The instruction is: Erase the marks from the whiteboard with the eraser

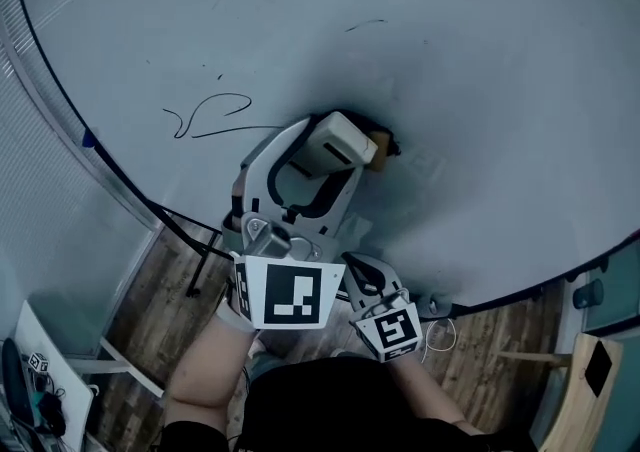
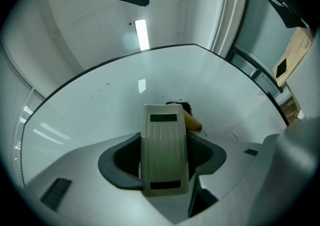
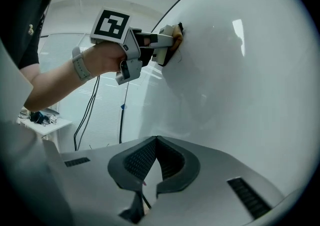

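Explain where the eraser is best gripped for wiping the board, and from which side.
Grip the eraser across the two long sides of its ribbed plastic back, coming from the side away from the whiteboard. The back is narrow and straight-sided, and the pad then faces the whiteboard. The left gripper holds it so.

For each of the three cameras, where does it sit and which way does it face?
Head view: on the person's head, looking down at the whiteboard; shows left tongs and right tongs.
Left gripper view: on the left tongs, facing the board along jaws clamping the eraser.
Right gripper view: on the right tongs, jaws together, facing the board; shows the left hand.
Shared: all three show the eraser against the board.
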{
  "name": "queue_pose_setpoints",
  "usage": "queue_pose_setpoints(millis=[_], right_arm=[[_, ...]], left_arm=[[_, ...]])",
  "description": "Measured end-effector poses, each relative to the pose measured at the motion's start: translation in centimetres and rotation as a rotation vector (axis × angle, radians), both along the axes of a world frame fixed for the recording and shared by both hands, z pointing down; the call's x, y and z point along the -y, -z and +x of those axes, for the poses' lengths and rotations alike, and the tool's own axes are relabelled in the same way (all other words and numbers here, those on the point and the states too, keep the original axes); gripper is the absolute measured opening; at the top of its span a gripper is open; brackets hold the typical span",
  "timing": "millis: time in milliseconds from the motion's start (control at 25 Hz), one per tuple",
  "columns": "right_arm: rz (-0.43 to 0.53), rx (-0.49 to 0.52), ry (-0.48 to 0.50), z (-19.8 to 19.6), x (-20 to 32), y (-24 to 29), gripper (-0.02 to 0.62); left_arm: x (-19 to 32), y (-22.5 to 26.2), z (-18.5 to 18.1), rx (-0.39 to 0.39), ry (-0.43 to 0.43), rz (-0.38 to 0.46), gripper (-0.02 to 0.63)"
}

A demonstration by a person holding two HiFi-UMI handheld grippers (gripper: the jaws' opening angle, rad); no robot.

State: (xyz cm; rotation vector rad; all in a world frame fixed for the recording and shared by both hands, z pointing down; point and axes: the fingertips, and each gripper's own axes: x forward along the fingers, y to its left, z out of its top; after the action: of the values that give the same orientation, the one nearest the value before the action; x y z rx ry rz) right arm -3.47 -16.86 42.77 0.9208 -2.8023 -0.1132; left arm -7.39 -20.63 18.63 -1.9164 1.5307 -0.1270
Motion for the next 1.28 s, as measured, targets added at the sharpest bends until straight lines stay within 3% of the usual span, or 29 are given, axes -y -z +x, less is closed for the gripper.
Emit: queue_pose_setpoints(millis=[240, 720, 1000, 1280], right_arm=[[-0.015, -0.004, -0.063, -4.9, -0.2, -0.1, 0.028], [-0.020, -0.013, -0.110, -14.2, -0.6, -1.8, 0.028], [-0.050, -0.009, -0.119, -18.2, -1.1, -3.0, 0.028], [-0.058, -0.015, -0.097, -21.4, -2.0, -3.7, 0.028]], left_arm=[[0.1, -1.1, -3.1, 0.090, -0.049, 0.029, 0.265], [0.7, -5.3, -12.7, 0.194, -0.054, 0.022, 0.265], [1.2, -8.1, -18.3, 0.195, -0.025, -0.010, 0.265], [1.6, -11.4, -24.3, 0.133, 0.026, -0.089, 0.265]])
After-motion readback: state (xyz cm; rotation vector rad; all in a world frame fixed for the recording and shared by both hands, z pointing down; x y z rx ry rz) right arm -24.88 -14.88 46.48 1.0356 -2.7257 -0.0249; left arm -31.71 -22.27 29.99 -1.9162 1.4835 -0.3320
